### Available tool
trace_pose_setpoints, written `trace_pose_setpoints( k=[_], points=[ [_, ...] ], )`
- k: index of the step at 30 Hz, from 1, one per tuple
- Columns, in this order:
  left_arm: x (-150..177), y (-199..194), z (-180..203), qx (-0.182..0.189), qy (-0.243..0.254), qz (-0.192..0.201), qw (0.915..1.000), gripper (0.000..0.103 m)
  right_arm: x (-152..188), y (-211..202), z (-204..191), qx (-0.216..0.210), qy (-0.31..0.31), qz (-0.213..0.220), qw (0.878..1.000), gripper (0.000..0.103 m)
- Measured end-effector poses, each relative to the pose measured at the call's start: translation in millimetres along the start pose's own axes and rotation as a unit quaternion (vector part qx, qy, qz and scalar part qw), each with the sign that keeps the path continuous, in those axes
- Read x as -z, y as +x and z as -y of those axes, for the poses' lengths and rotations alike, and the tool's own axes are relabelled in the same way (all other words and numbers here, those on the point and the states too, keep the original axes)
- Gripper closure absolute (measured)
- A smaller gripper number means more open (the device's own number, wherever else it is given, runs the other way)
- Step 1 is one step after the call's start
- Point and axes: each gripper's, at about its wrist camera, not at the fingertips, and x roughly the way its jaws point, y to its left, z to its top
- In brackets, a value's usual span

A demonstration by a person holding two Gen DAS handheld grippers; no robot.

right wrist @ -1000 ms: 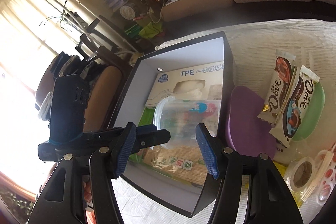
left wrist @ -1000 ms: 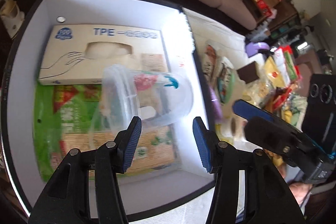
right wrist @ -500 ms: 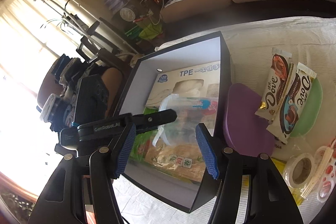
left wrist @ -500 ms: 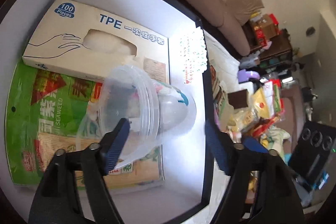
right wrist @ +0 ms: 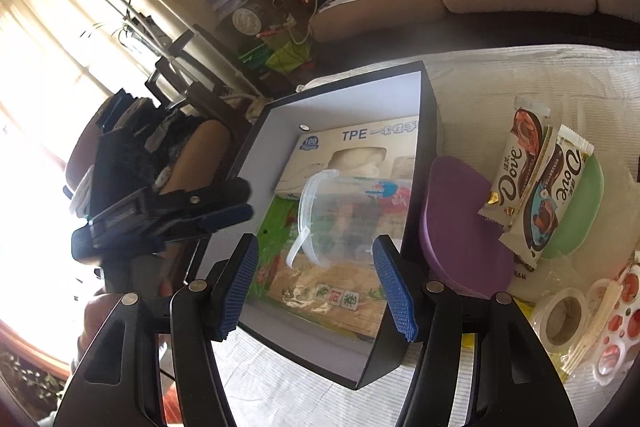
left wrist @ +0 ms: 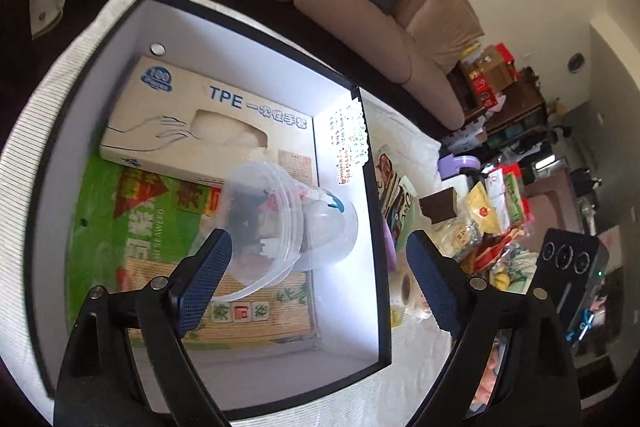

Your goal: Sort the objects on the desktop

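Clear glossy plastic cup [left wrist: 296, 223], matt cardboard glove box [left wrist: 208, 131], shiny green film seaweed packet [left wrist: 132, 223], smooth white-lined black box [left wrist: 376, 267], ribbed white cloth [right wrist: 500, 87], textured blue pads [right wrist: 394, 291].

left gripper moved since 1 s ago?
Yes. In the right wrist view the left gripper has pulled back from over the black box, away from the plastic cup, jaws open.

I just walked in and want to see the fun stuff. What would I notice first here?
First you would spot the big black box with white insides, where a clear plastic cup lies on its side on a green seaweed packet, beside a glove carton. Right of the box, two Dove chocolate bars rest across purple and green lids. Both the left gripper and right gripper are open.
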Motion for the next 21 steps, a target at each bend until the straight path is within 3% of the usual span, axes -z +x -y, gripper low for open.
trace_pose_setpoints(
  k=[6,11,15,21],
  points=[
    [41.6,-38.7,0.5,-0.081,0.051,0.016,0.9952,0.014,22.6,16.3,-28.9,0.048,-0.051,-0.017,0.997,0.038],
    [78.6,-48.1,-0.6,-0.179,0.097,0.031,0.9785,0.008,47.3,28.1,-49.4,0.117,-0.091,-0.018,0.989,0.027],
    [100.5,-49.7,-4.2,-0.207,0.104,0.032,0.9722,0.007,60.1,35.9,-55.1,0.129,-0.096,-0.019,0.987,0.024],
    [123.6,-59.0,0.2,-0.210,0.107,0.042,0.9709,0.007,74.3,36.9,-63.9,0.140,-0.087,-0.020,0.986,0.023]
  ],
)
